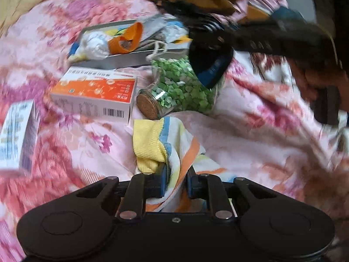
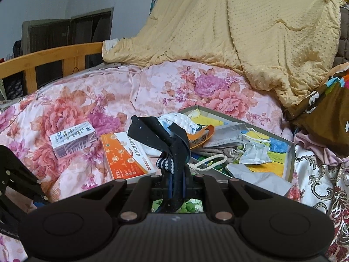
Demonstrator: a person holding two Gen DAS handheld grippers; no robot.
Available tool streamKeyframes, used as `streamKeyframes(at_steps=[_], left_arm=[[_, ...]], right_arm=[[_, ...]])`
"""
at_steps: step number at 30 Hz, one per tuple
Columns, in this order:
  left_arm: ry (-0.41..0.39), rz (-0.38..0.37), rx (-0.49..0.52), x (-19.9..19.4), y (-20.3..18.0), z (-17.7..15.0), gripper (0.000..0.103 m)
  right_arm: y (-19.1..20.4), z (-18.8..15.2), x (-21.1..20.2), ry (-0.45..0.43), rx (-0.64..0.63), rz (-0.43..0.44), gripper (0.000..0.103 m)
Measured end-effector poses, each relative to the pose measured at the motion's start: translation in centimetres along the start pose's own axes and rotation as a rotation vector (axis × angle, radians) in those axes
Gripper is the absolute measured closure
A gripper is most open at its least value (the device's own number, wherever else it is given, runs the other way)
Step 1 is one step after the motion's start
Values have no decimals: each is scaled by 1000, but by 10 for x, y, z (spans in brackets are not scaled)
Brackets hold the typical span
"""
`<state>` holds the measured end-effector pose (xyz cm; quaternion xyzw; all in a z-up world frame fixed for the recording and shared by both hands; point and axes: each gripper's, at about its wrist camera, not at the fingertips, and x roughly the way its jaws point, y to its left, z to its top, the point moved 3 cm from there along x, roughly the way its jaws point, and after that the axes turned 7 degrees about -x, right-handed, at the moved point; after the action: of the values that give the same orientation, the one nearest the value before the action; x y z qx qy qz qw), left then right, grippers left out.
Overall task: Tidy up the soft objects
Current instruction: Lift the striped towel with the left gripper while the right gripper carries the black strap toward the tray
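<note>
My left gripper [image 1: 177,180] is shut on a striped yellow, blue and orange sock [image 1: 165,144] that lies on the floral bedspread. My right gripper [image 2: 175,183] is shut on a dark navy sock [image 2: 165,139] with white dots and holds it up over the bed; this sock also shows in the left wrist view [image 1: 209,59], hanging above a jar. A grey shallow box [image 2: 289,159] beyond it holds soft things: a white balled sock [image 2: 183,118], an orange item [image 2: 202,135], face masks [image 2: 231,135]. The box also shows in the left wrist view [image 1: 130,60].
A corked glass jar of green bits [image 1: 181,87] lies on its side by the striped sock. An orange-and-white carton [image 1: 96,91] and a white carton [image 1: 17,131] lie to the left. A yellow quilt [image 2: 250,32] is heaped behind; a wooden bed rail [image 2: 50,56] stands far left.
</note>
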<state>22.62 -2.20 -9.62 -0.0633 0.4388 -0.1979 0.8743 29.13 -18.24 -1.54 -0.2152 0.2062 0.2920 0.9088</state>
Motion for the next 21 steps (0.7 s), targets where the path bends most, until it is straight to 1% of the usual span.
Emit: streamKeyframes(at_steps=[4,8,10,13,16,21], left_arm=[[-30,-38,-167,-11,6,3,85],[-85,-108,-302,-23,10,9,85],[-131,-120,-314,-30,8,13,85],[-188,-113,-335,-38,7,19,85],[-252,-97,-354,-49,6,28,85],[-353,-75,-419,-65,7,46,85]], right_arm=[[-4,-2,-8,-24,18,1,94],[-7,-2,-13,-43,29,6,94],[-9,-1,-14,-52,36,11,94],[-13,1,-17,-69,46,11,94],[-17,1,-23,-90,58,10,94],[-25,-2,-30,-114,80,14,94]])
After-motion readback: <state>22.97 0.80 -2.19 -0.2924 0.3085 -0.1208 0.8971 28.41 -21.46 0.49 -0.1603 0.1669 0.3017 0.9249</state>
